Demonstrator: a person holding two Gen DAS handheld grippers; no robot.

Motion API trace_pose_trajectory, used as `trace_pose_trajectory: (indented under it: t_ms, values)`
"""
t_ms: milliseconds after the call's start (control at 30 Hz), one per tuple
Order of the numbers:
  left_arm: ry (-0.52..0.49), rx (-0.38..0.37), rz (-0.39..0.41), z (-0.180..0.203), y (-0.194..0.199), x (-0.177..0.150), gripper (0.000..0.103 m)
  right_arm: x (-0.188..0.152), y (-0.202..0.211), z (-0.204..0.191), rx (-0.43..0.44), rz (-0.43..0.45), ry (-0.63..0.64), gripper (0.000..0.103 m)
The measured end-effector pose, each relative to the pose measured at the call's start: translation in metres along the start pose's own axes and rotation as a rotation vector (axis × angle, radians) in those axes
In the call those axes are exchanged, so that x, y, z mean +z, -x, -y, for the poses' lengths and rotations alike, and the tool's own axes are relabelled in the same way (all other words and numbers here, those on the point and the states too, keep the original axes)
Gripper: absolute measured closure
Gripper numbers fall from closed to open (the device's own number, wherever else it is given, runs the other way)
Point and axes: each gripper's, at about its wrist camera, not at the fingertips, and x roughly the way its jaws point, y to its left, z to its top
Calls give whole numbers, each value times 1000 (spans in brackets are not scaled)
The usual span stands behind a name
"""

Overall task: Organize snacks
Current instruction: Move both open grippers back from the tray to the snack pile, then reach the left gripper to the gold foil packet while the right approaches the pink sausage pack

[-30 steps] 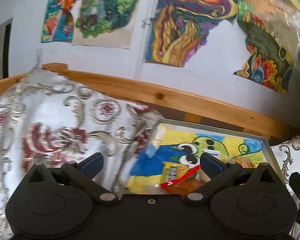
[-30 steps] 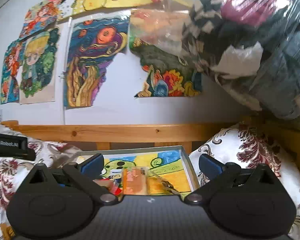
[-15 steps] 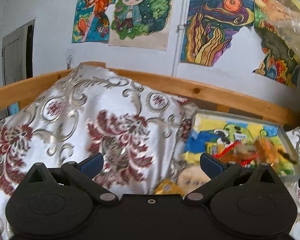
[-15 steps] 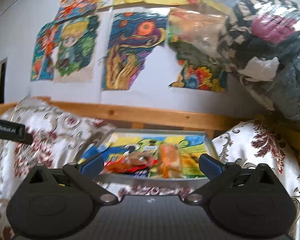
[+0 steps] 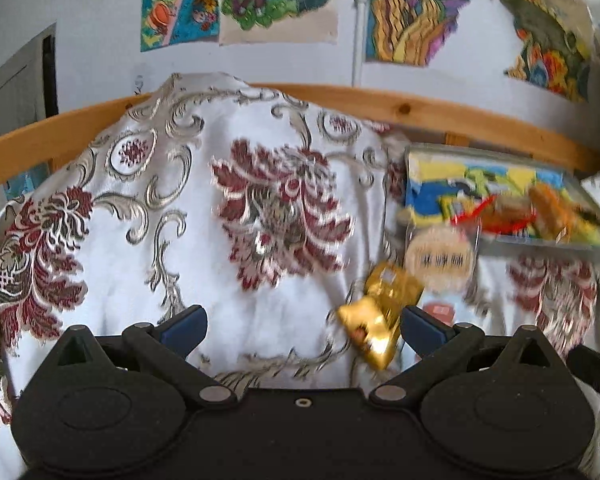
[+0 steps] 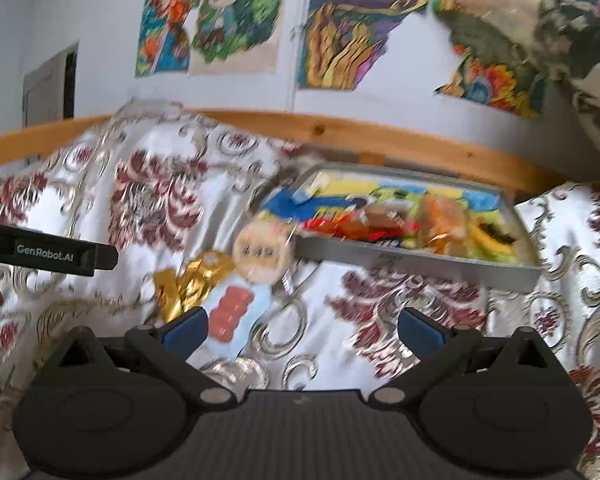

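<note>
A grey tray (image 6: 420,262) (image 5: 548,246) with a colourful cartoon lining holds several wrapped snacks (image 6: 400,220). Loose on the patterned bedcover in front of it lie a round beige snack pack (image 6: 263,254) (image 5: 439,258), a gold foil packet (image 6: 188,288) (image 5: 380,320) and a pale blue packet with a red print (image 6: 232,316). My left gripper (image 5: 300,326) is open, with the gold packet just inside its right finger. My right gripper (image 6: 302,328) is open and empty, short of the blue packet and the tray.
A white bedcover with red and silver flowers (image 5: 180,220) bulges over a pillow at the left. A wooden rail (image 6: 380,136) runs behind the tray, with drawings on the wall above. A clear bag of clothes (image 6: 572,32) hangs at the upper right.
Both grippers have pulled back and tilted down from the tray. The loose packets on the bedcover have come into view. Both stayed open.
</note>
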Motion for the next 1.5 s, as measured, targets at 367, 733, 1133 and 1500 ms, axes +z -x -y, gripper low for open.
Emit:
trace_pose_trajectory:
  t_ms: [367, 733, 1133, 1500]
  values:
    - [-79, 19, -94, -14, -29, -20, 1, -20, -34, -16, 27, -107, 35, 0]
    - [-147, -11, -28, -8, -43, -12, 1, -25, -51, -29, 35, -71, 75, 0]
    - [-90, -74, -22, -21, -59, 0, 1, -6, -91, -56, 9, -32, 148, 0]
    - [-71, -108, -7, -33, -66, 1, 1, -10, -141, -74, -97, -125, 151, 1]
